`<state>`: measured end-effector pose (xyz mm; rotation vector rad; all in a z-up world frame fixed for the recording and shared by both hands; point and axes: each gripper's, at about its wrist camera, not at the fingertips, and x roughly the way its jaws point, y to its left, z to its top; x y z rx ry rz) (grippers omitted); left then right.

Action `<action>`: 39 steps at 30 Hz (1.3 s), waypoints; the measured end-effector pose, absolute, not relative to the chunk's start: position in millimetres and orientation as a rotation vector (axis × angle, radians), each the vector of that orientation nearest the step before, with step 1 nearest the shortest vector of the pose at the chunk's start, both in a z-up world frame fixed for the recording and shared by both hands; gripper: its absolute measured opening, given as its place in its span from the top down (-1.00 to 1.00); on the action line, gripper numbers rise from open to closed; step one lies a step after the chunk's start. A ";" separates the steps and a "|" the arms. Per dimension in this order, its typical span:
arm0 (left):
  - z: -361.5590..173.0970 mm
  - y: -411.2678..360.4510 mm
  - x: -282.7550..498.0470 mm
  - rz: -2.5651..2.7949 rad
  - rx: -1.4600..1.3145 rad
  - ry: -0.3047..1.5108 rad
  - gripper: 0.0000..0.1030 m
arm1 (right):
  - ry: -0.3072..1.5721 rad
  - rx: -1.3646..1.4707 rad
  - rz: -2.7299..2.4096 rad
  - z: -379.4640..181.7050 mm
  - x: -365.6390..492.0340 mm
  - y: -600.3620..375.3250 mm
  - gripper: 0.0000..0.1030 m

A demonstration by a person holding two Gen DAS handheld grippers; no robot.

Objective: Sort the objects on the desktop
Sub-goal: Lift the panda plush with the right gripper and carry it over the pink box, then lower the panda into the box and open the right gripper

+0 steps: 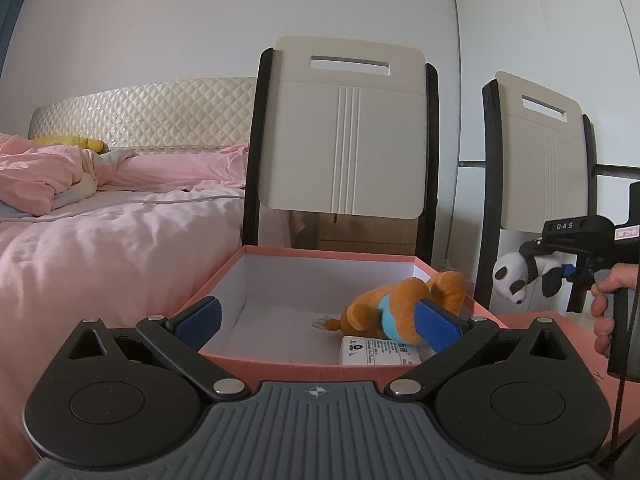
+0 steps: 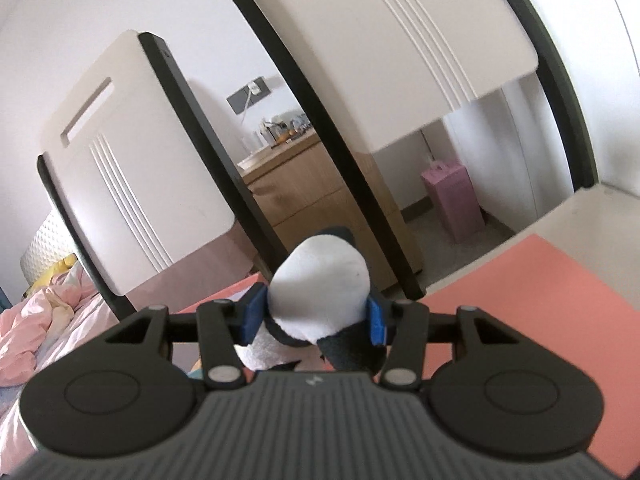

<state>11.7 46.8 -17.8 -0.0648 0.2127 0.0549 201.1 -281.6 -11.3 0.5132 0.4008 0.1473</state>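
Right tool [image 2: 316, 316] grips panda plush [image 2: 320, 288], head hidden; left tool [image 1: 318, 322] open w/ orange plush [image 1: 394, 304] boxed at 1 o'clock.

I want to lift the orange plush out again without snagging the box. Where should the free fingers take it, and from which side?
Probably across its middle, at the blue band, coming from above. The orange plush lies on its side on the floor of the open pink box, close to the right wall, so a sideways approach would likely meet the rim. The left gripper is open and nearest; the white packet lies close beside the plush.
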 end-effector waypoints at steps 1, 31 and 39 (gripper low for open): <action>-17.7 46.8 11.6 0.055 -0.065 0.212 -1.00 | 0.392 0.506 0.149 -8.6 199.0 -280.9 0.00; 1.3 88.5 7.8 0.182 -0.116 0.168 -1.00 | 0.498 0.303 0.648 12.5 197.1 -84.2 -0.01; -0.1 91.3 9.9 0.186 -0.120 0.179 -1.00 | 0.556 0.279 0.654 -3.4 198.4 -70.3 -0.04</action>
